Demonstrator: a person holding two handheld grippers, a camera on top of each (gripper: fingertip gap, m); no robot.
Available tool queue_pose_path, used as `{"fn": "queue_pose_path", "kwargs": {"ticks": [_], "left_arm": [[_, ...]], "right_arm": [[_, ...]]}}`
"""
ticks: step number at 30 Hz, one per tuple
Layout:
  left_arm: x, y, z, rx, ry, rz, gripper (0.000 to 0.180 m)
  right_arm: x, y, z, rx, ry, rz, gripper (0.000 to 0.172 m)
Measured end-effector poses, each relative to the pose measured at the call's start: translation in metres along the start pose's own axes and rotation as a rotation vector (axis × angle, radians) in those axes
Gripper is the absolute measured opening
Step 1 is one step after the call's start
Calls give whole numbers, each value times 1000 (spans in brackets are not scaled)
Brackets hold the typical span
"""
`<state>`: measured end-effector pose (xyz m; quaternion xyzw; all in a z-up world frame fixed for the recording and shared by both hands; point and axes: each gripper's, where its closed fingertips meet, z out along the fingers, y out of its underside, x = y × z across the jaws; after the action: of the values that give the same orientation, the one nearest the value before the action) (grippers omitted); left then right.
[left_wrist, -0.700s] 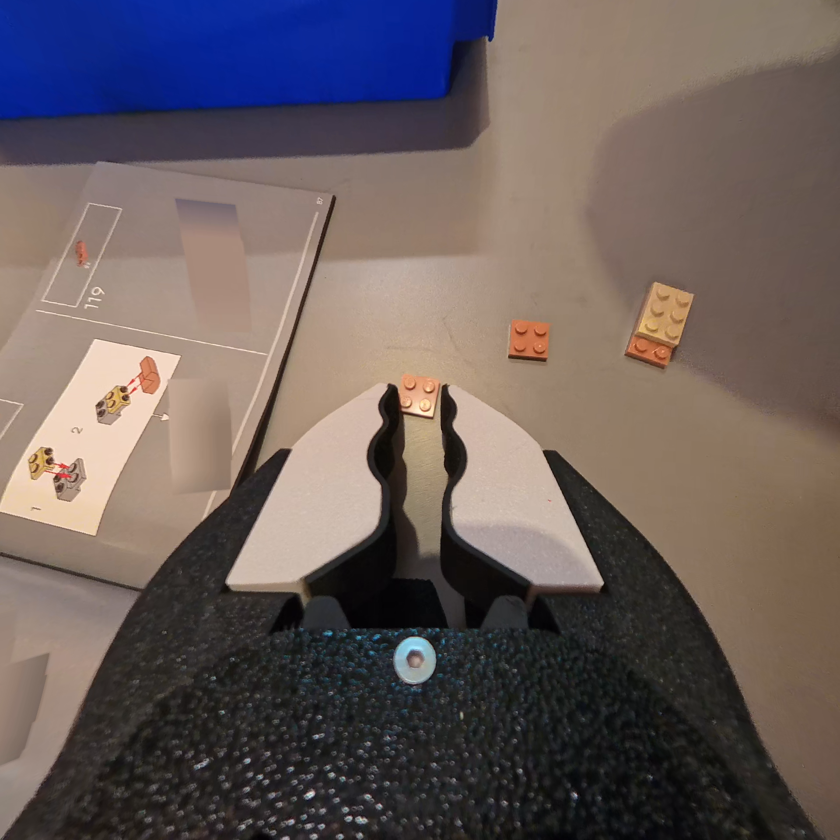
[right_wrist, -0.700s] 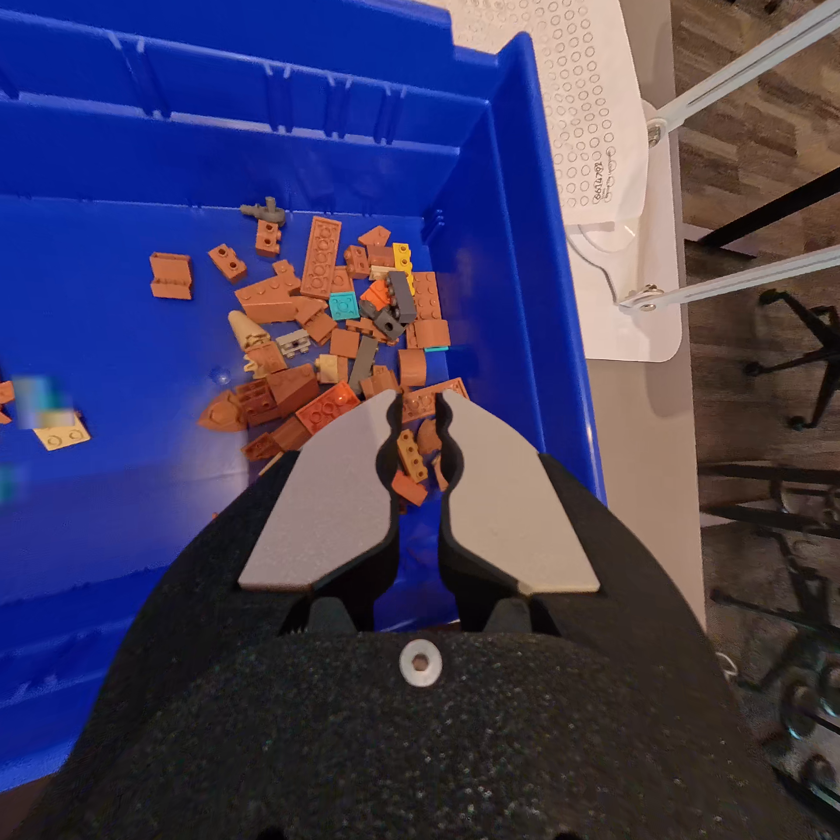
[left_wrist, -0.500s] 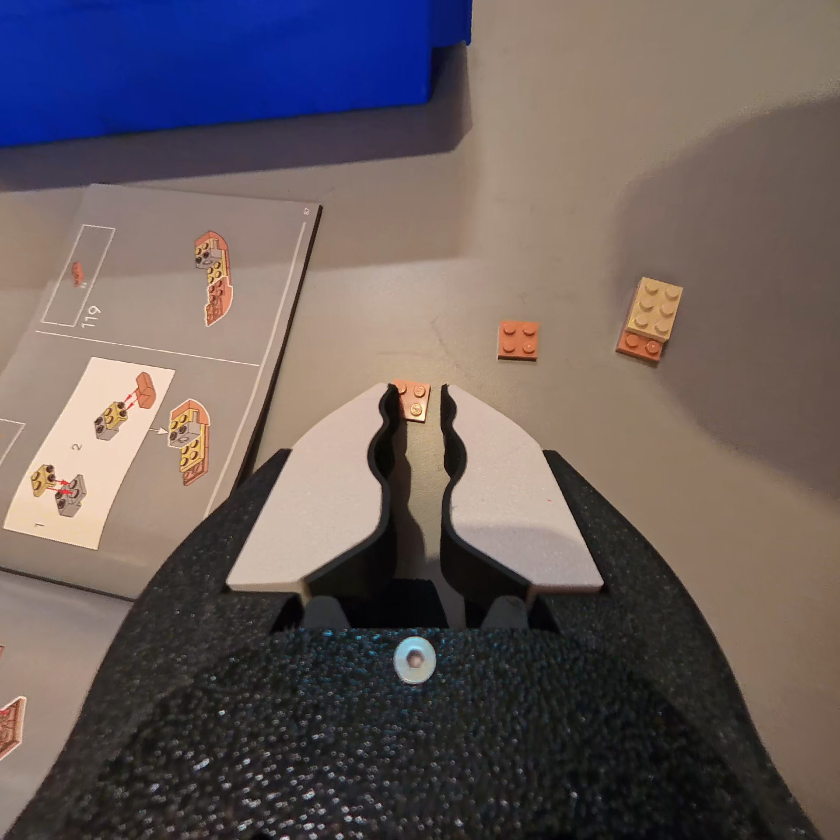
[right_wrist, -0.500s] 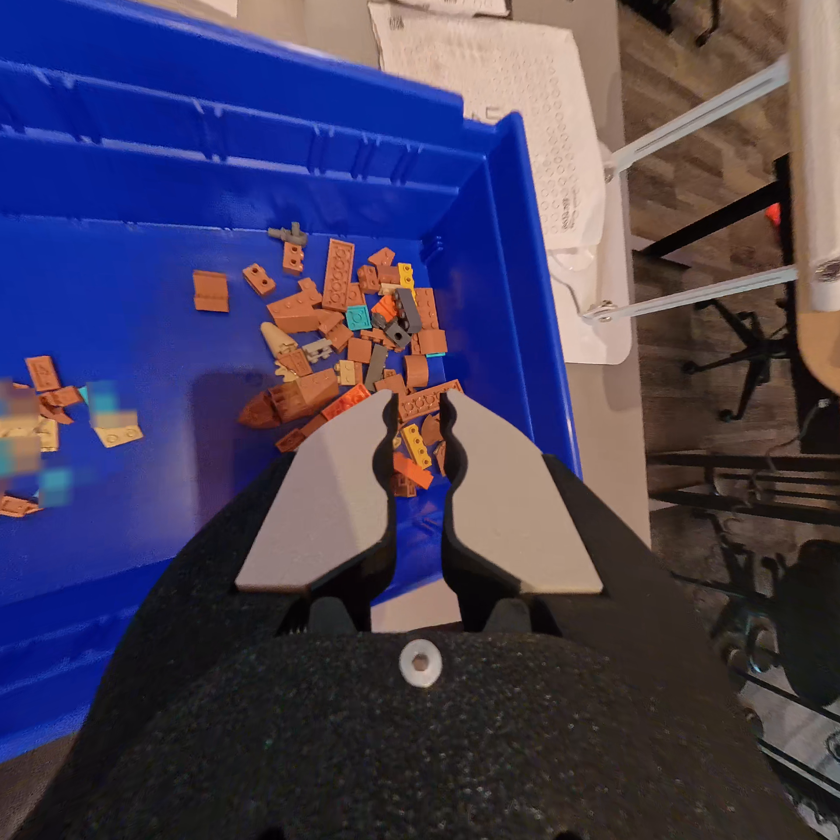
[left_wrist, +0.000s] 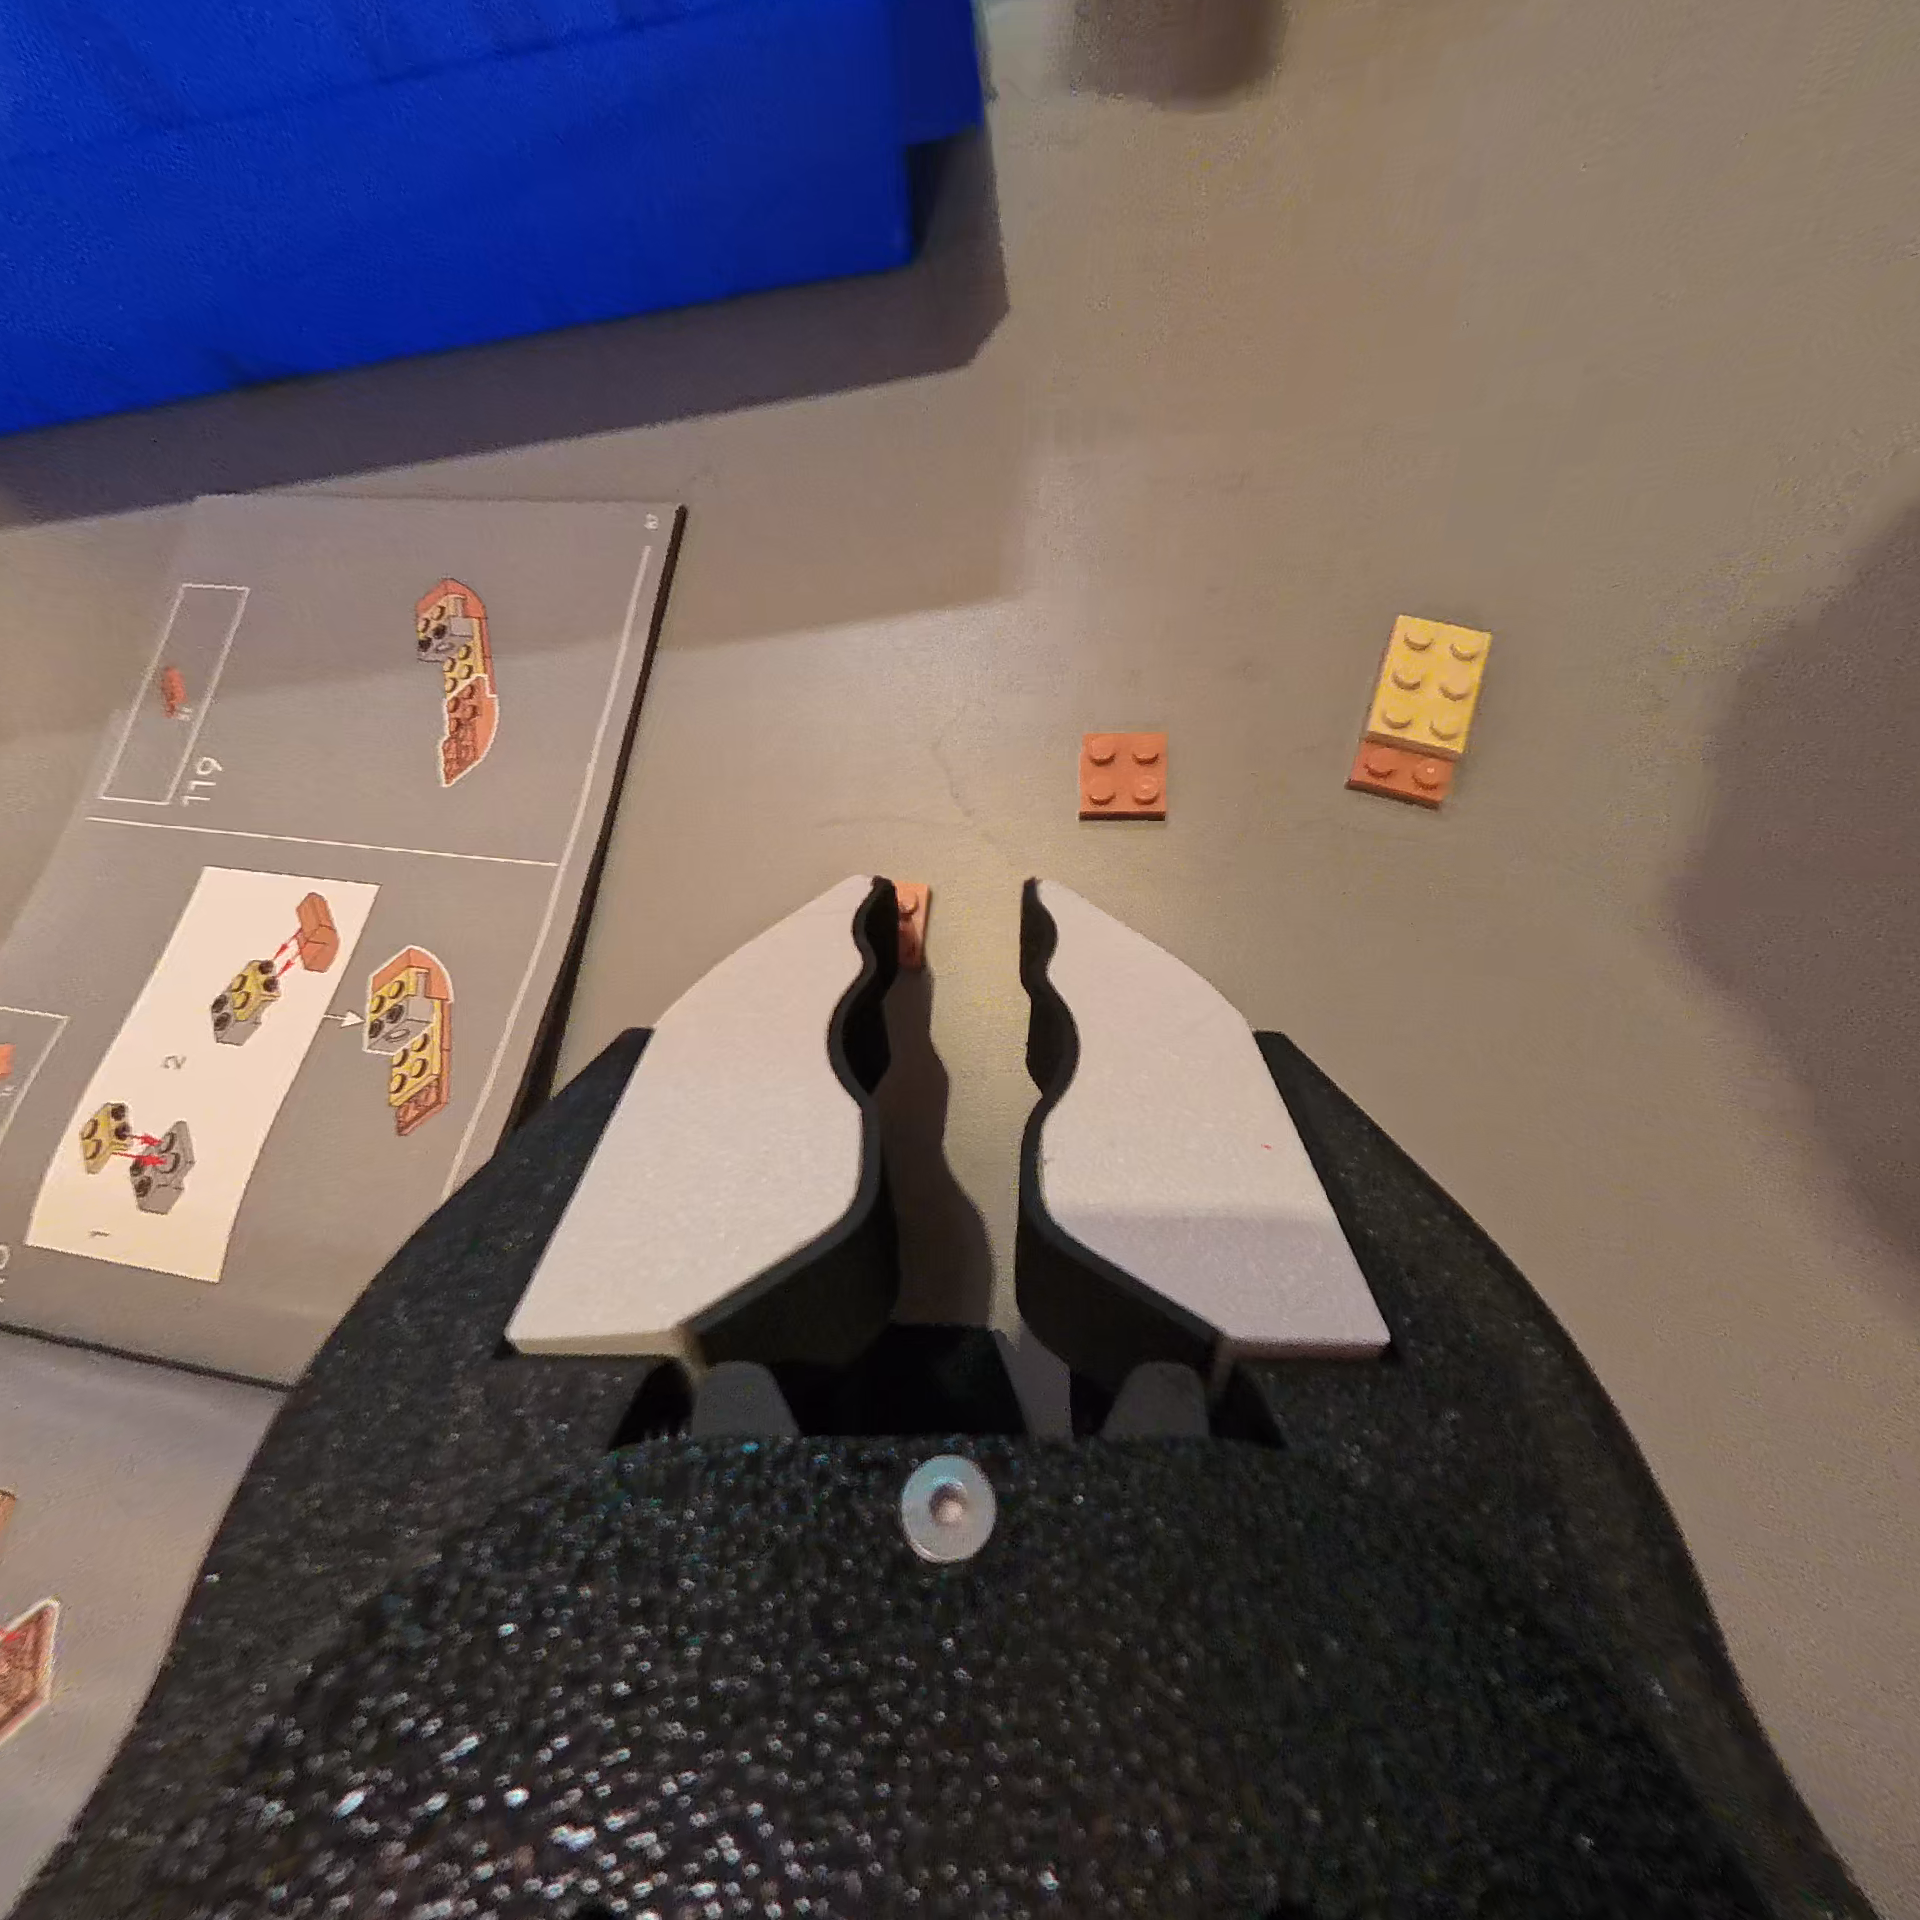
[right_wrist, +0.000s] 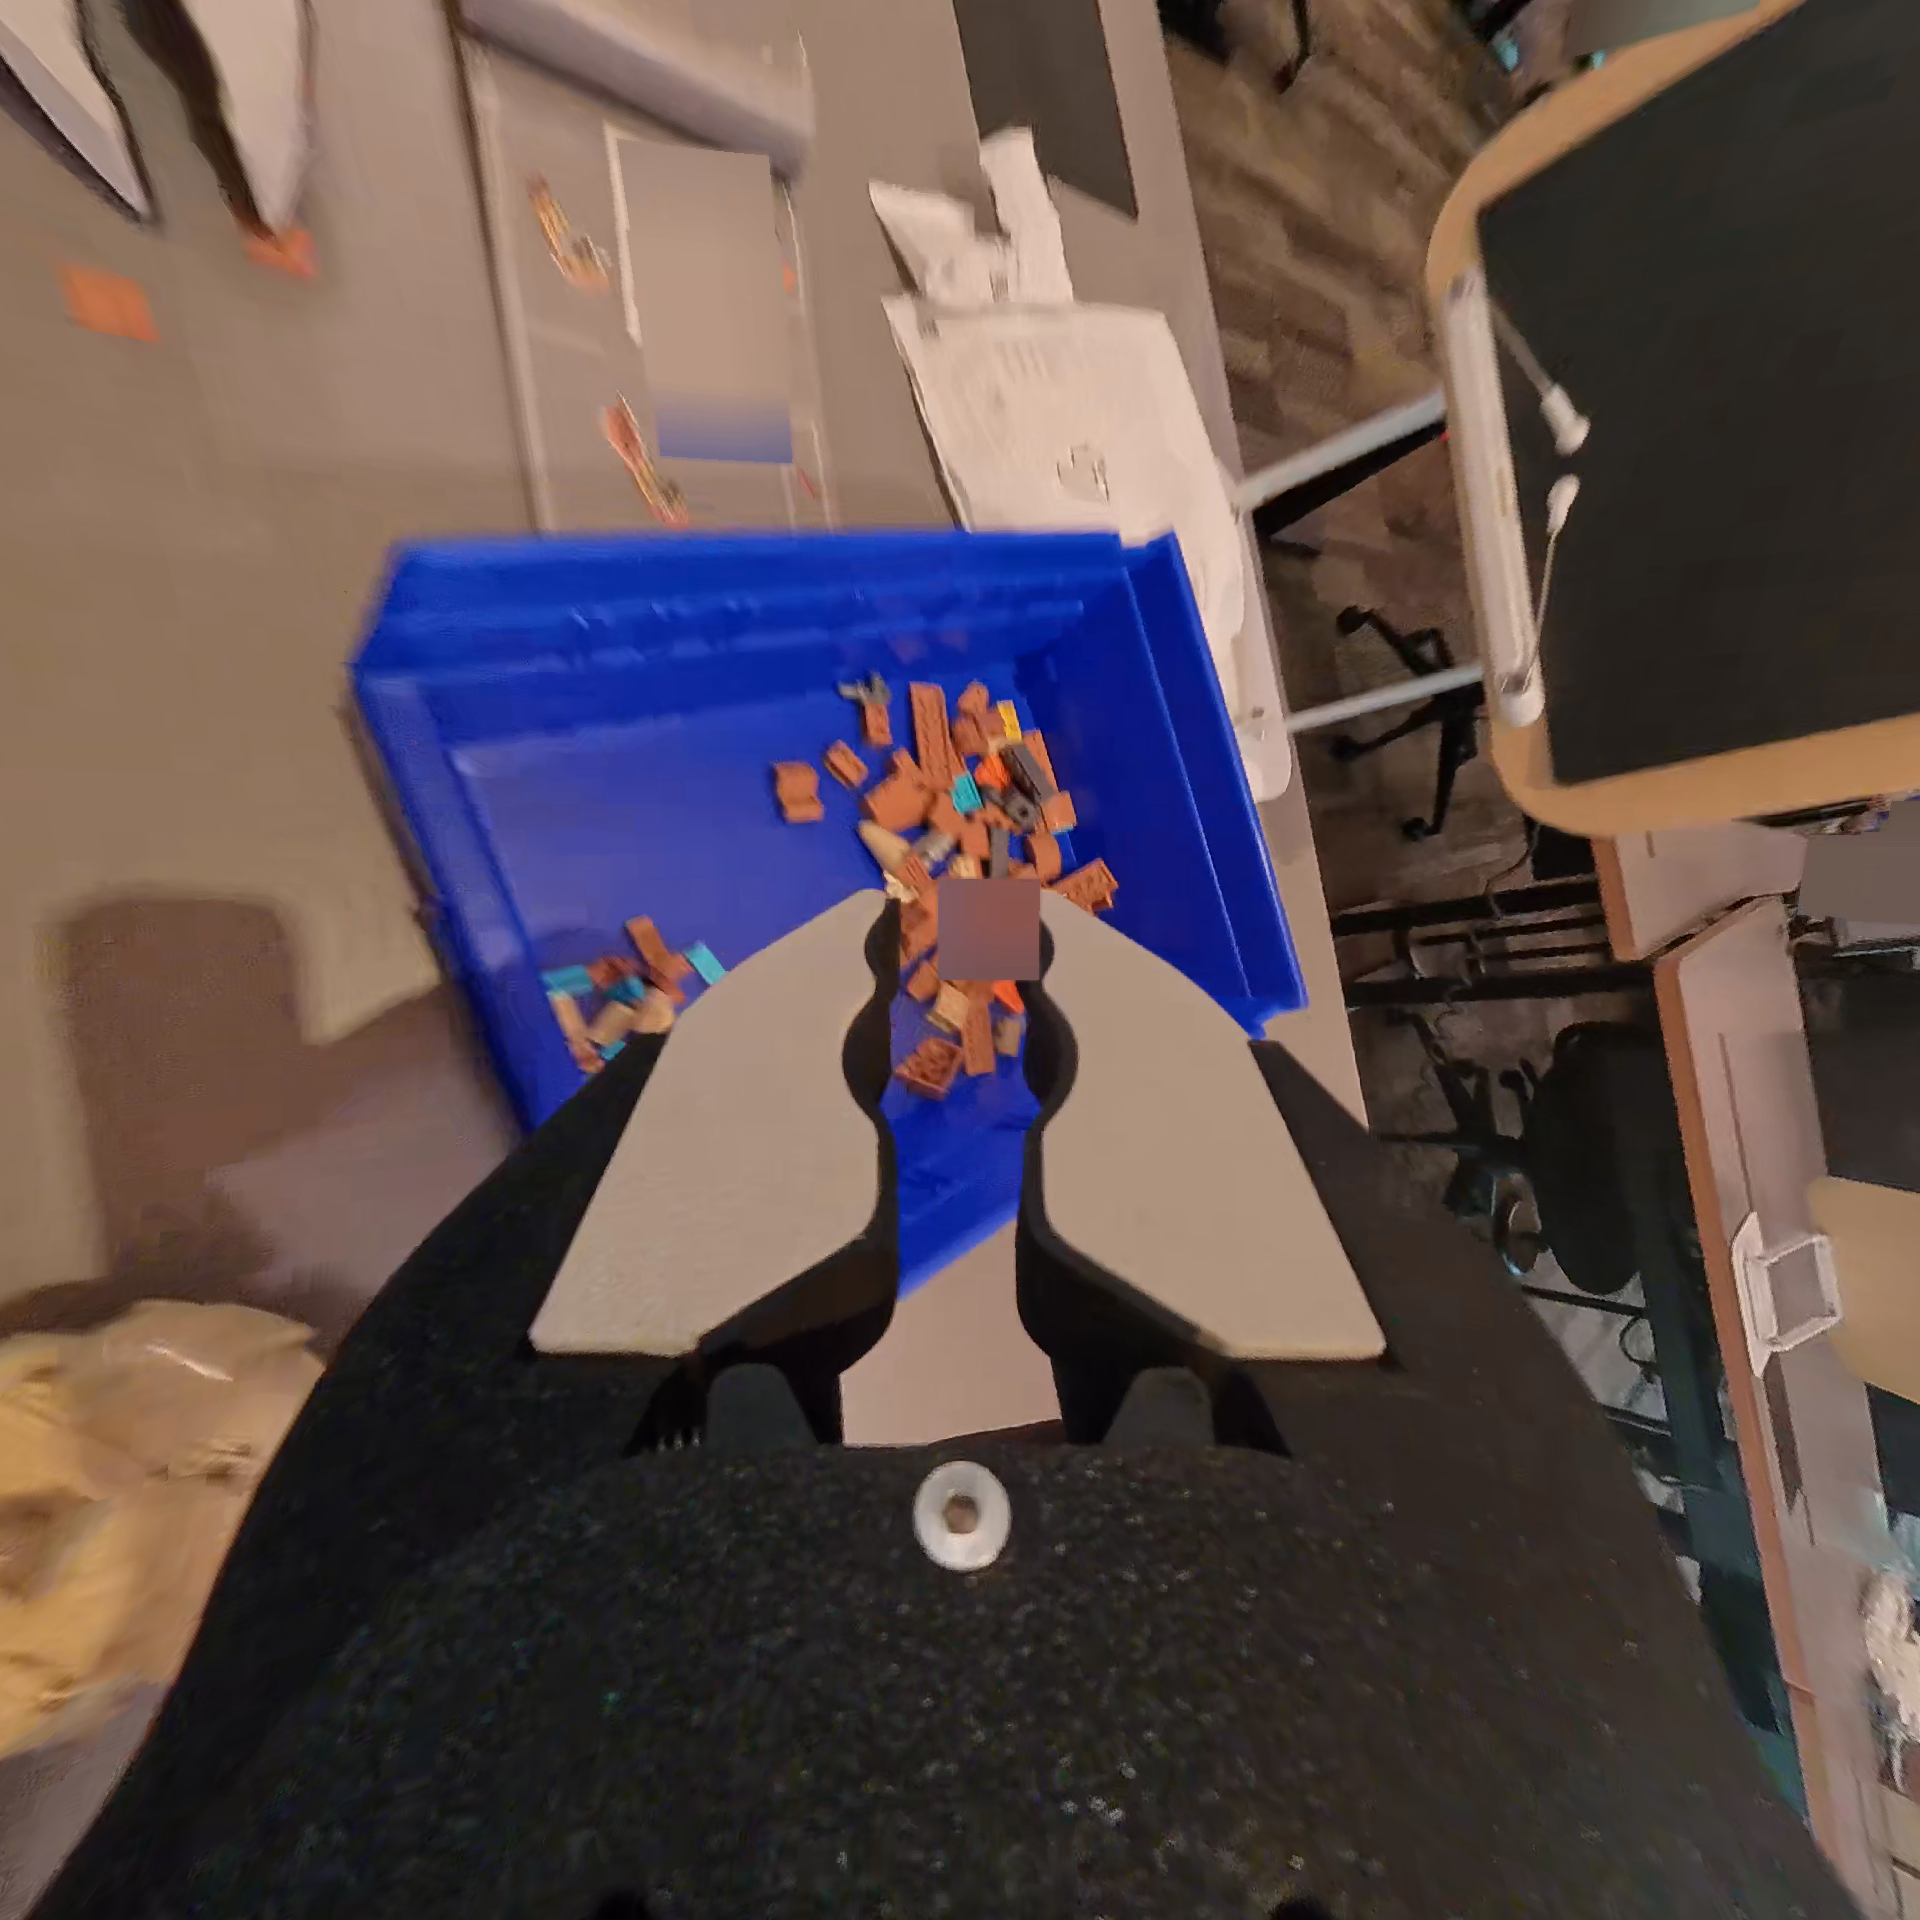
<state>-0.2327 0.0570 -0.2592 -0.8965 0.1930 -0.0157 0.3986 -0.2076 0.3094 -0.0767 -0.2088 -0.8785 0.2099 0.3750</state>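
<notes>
In the left wrist view my left gripper (left_wrist: 956, 904) is low over the grey table (left_wrist: 1351, 1039), jaws apart. A small brown plate (left_wrist: 912, 925) stands tilted against the left fingertip (left_wrist: 831, 935), with clear space to the right one. A brown square plate (left_wrist: 1122, 774) and a tan brick on a brown plate (left_wrist: 1425, 696) lie beyond. My right gripper (right_wrist: 961, 914) hovers high above a blue bin (right_wrist: 727, 582) of loose bricks (right_wrist: 935, 790), jaws apart. A mosaic patch covers part of its gap, and bin pieces show between the patch and the left pad.
An open instruction booklet (left_wrist: 312, 883) lies left of the left gripper, with the blue bin (left_wrist: 468, 156) behind it. In the right wrist view, white papers (right_wrist: 1039, 416) lie past the bin and a tan crumpled bag (right_wrist: 135, 1455) at lower left. The table edge runs on the right. Tip to tip, the grippers are about 30 cm apart.
My left jaws opened; the brown plate that sat flat between the tips now tilts against the left finger. My right gripper rose far above the bin and its jaws widened slightly.
</notes>
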Motion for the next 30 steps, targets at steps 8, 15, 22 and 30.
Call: {"fn": "queue_pose_path", "kwargs": {"ticks": [8,15,22,30], "left_arm": [[-5,-27,-28,181,-42,-32,23],[-69,-26,-47,174,-255,-133,23],[-93,-32,-11,0,-228,-61,26],[-88,-36,35,-79,-76,9,31]], "right_arm": [[-107,-79,-5,135,-20,-5,18],[-191,-95,60,169,-204,66,18],[-227,-79,105,134,-286,26,19],[-227,-64,112,158,-323,88,19]]}}
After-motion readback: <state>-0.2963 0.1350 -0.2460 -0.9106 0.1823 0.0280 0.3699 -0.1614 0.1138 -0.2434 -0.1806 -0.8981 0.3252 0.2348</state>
